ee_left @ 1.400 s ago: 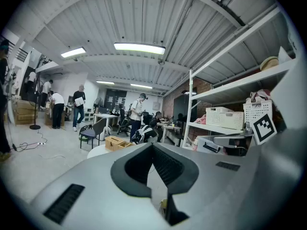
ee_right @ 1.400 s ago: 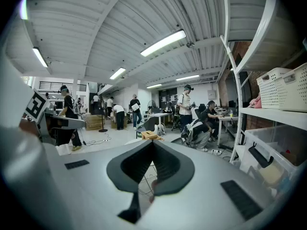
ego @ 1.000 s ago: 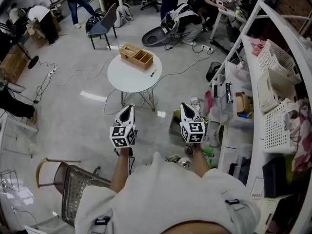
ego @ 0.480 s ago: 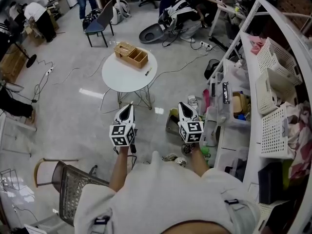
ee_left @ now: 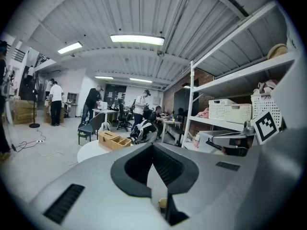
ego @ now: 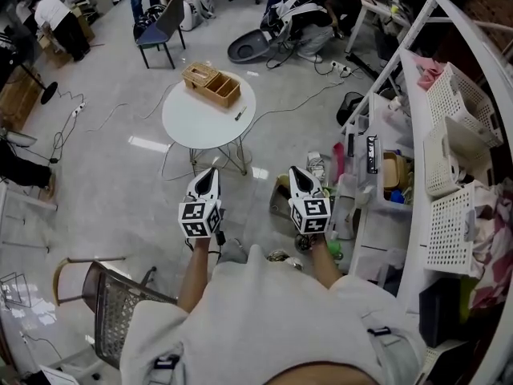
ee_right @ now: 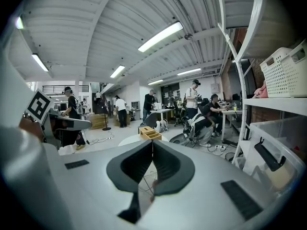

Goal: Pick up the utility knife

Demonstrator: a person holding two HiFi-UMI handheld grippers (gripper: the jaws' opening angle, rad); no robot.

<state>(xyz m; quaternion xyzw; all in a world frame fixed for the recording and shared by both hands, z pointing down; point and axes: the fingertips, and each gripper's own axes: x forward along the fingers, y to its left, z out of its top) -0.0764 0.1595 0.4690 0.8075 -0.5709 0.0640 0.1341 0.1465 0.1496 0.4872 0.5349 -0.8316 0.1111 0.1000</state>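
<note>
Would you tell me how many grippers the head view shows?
2: the left gripper at lower centre-left, and the right gripper level with it, to its right. None seems hidden.

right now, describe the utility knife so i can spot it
Find the round white table in the open floor. A wooden divided box sits on its far side; the utility knife is the small, dark, slim thing lying flat beside it.
</note>
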